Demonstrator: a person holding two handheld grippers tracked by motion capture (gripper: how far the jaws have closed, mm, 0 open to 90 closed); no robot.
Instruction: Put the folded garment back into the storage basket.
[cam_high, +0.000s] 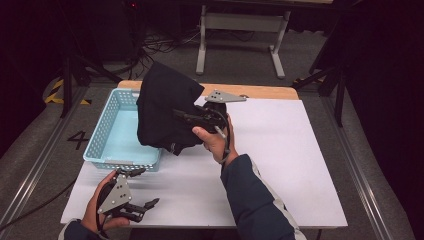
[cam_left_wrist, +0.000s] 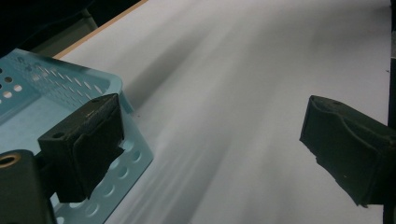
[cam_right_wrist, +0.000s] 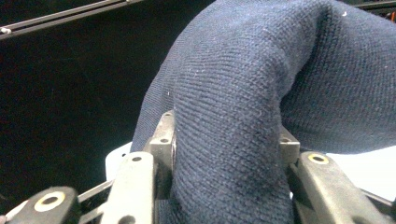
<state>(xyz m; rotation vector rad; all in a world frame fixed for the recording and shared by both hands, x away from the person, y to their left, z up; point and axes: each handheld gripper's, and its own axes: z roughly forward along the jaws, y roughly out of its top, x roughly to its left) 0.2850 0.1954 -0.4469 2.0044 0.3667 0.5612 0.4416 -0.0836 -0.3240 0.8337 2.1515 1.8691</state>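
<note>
A dark navy knitted garment (cam_high: 165, 110) hangs bunched in the air over the right side of a light blue perforated basket (cam_high: 116, 134). My right gripper (cam_high: 186, 116) is shut on the garment; in the right gripper view the knit (cam_right_wrist: 243, 121) is pinched between the two jaws. My left gripper (cam_high: 142, 187) rests low near the table's front left edge, just in front of the basket, jaws spread wide with nothing between them. In the left gripper view its fingertips (cam_left_wrist: 88, 140) frame the basket's corner (cam_left_wrist: 70, 88) and bare white table (cam_left_wrist: 233, 93).
White sheet covers the wooden table (cam_high: 280, 145). A white-legged stand (cam_high: 240, 35) and cables lie on the floor behind. Dark tripod legs stand at the left and right of the table.
</note>
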